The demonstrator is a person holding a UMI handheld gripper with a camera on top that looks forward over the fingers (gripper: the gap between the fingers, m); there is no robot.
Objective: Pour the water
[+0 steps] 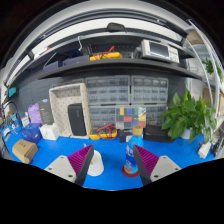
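Our tool hangs above the near edge of the blue table with its two fingers spread wide and nothing between them; the purple pads face each other across an empty gap. Just ahead of the fingers, in line with the gap and slightly toward the right finger, stands a small upright bottle with a blue base. Near the left finger sits a white cup, low and close to the bottle but apart from it. Farther back on the table we see stacked coloured blocks, and a green plant toward the right edge.

We judge this to be the approach: nothing is gripped yet, and no water is moving. The next move calls for bringing the tool forward until the bottle stands between the pads, closing on its body, then lifting and tipping it over the cup.
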